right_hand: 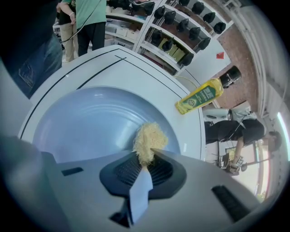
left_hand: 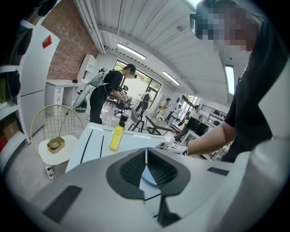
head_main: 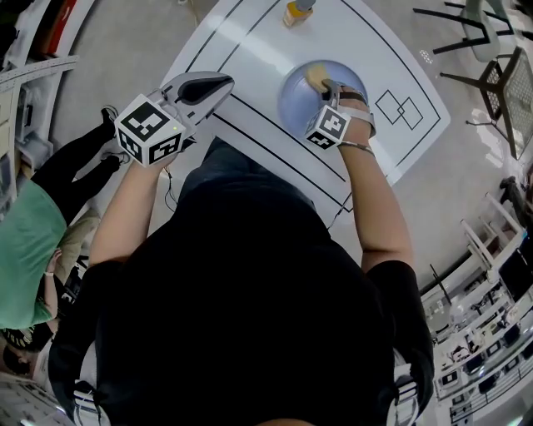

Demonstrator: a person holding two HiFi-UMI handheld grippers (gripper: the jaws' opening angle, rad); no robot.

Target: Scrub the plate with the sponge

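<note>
Hovering to the left of the plate (head_main: 293, 104), the left gripper (head_main: 218, 84) has its jaws pressed together with nothing between them. The pale blue plate lies on the white table (head_main: 250, 46). Over the plate's far part, the right gripper (head_main: 327, 88) is clamped on the yellow sponge (head_main: 315, 76), whose frayed end sticks out past the jaws and seems to touch the plate, though contact is hard to confirm. Beyond the plate stands a yellow bottle (head_main: 296, 11).

A yellow bottle (head_main: 297, 10) stands on the white table (head_main: 250, 58). A person in green (head_main: 29, 241) stands nearby, with chairs (head_main: 491, 79) across.
</note>
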